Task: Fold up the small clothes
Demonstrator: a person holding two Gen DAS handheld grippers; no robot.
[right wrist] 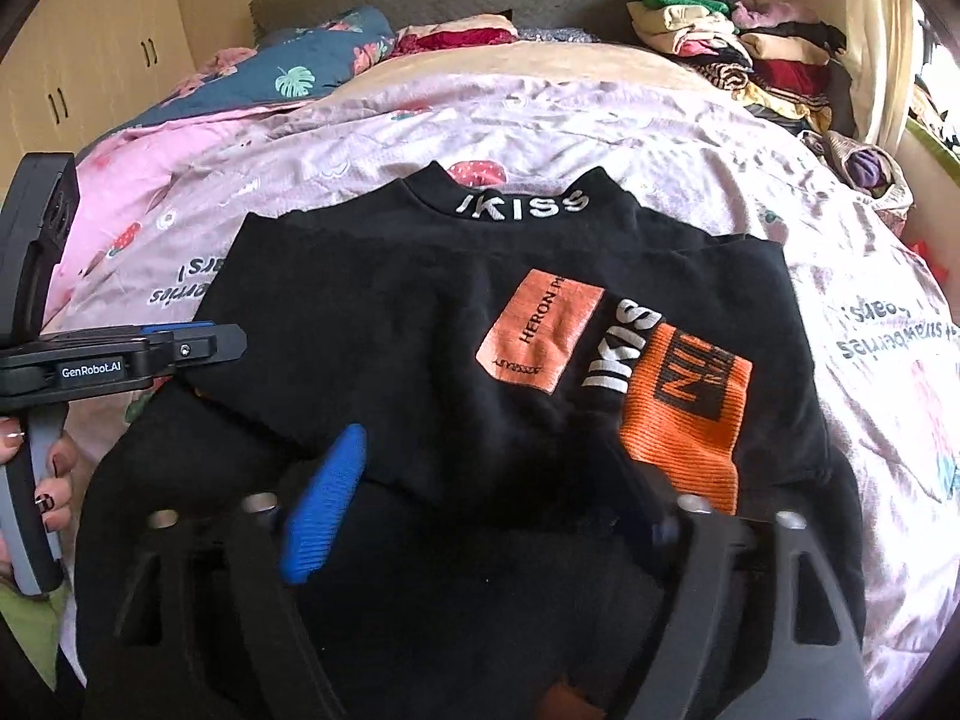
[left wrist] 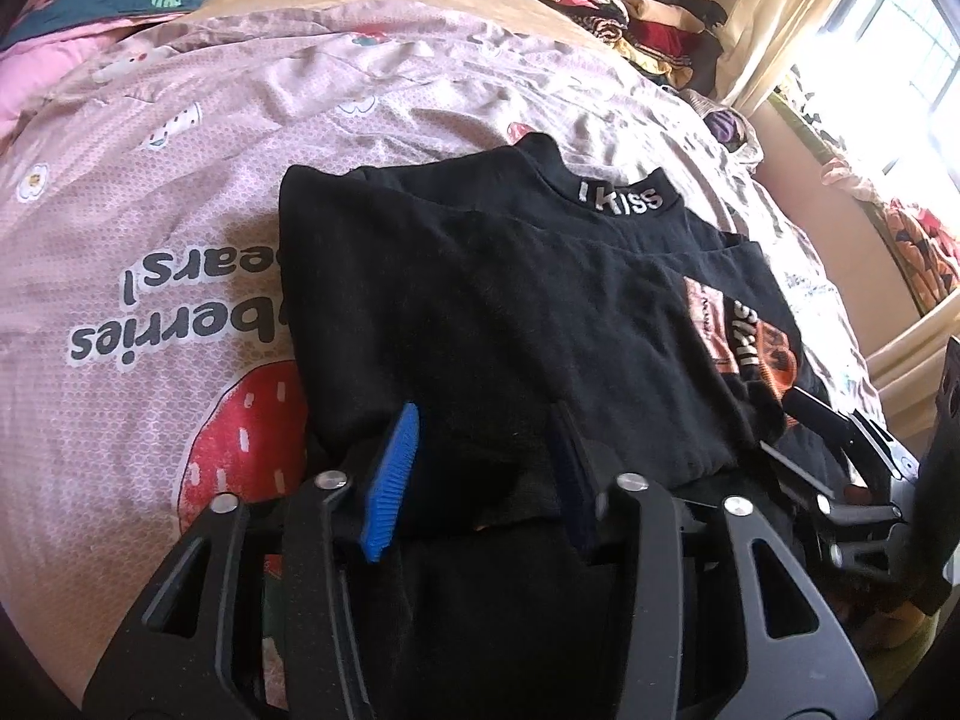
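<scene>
Sweater (right wrist: 420, 324), black knit with IKISS collar (right wrist: 521, 204), lies on the pink bedsheet (left wrist: 150, 228), sleeves folded inward, hem edge nearest both claws. Left gripper (left wrist: 480, 468): jaws spread wide, astride the hem left of the orange patch (right wrist: 540, 330), nothing clamped. Right gripper (right wrist: 480, 492): likewise agape over the hem below the patch, empty. Judgement: soft, light, limp fabric; likely to sag and slide. Best pinched at the two hem corners.

Black top (right wrist: 372, 312) with white lettering, orange patches; pink strawberry-print sheet (left wrist: 198, 138); blue gripper pads (right wrist: 327, 498).
</scene>
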